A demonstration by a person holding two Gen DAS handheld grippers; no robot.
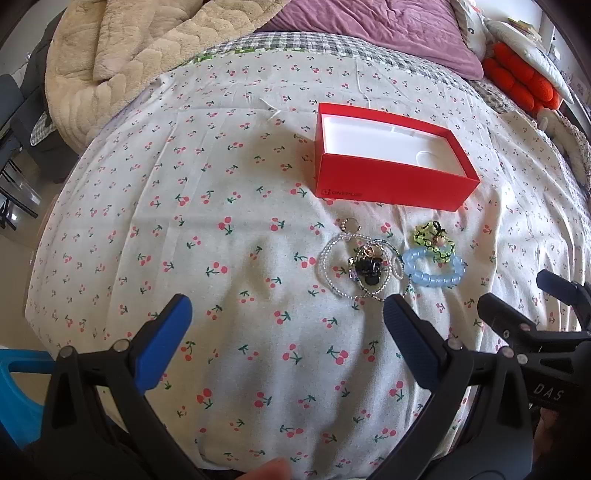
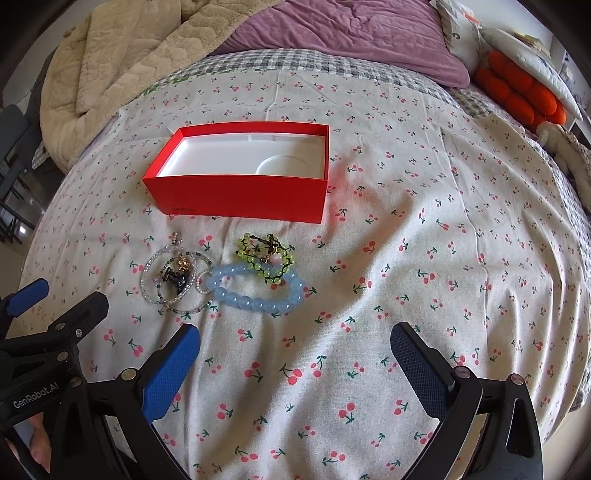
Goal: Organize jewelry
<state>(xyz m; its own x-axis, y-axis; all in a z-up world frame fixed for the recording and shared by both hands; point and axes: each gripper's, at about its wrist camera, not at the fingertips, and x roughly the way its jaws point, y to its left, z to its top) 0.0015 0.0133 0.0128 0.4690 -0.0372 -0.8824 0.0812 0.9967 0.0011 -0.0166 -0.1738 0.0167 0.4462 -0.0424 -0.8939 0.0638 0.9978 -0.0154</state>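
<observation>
An open red box [image 1: 388, 181] [image 2: 240, 192] with a white empty inside stands on the cherry-print bedspread. In front of it lie a blue bead bracelet [image 1: 434, 280] [image 2: 255, 301], a green bead bracelet [image 1: 430, 236] [image 2: 258, 254] and a tangle of clear bead strands around a dark charm [image 1: 364, 271] [image 2: 175, 280]. My left gripper [image 1: 288, 310] is open and empty, just short of the jewelry and to its left. My right gripper [image 2: 295, 341] is open and empty, near the blue bracelet; it also shows in the left wrist view [image 1: 517, 299].
The bedspread [image 2: 424, 240] covers the bed. At the back lie a beige fleece blanket [image 1: 147, 48], a purple quilt [image 2: 332, 29] and an orange plush cushion [image 2: 517, 92]. The bed's left edge drops off beside dark furniture [image 1: 14, 147].
</observation>
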